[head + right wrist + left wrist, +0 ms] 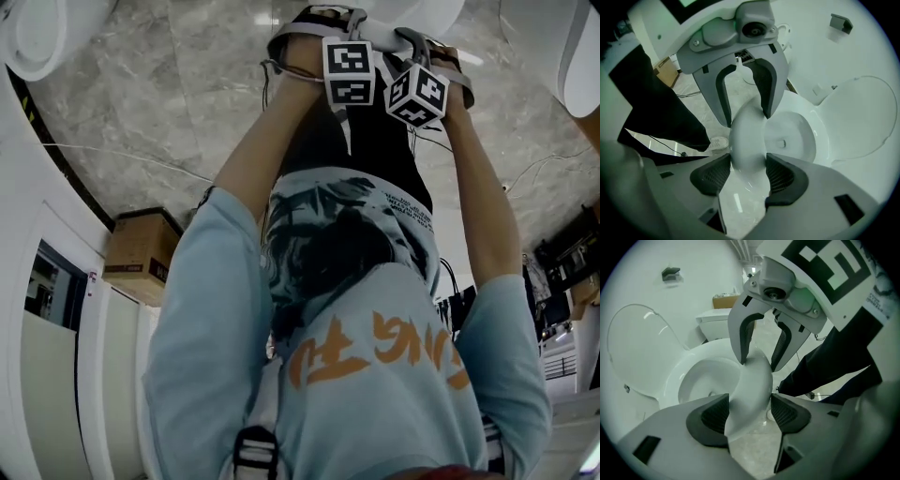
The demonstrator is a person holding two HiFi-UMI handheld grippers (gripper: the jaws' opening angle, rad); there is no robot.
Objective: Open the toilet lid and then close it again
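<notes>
The toilet lid (637, 352) stands raised against the white wall (698, 291); in the head view it is cut off past the person's arms (246, 159). The left claw (749, 405) and right claw (747, 161) gape wide astride the bowl rim (752, 380), contact unclear. A cardboard box (141, 253) sits on the grey marble floor (169, 84).

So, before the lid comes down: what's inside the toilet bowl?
Only bare white bowl and its drain hole show; the front rim covers the near side.

head view — toilet (428, 11) cut off, top edge
</notes>
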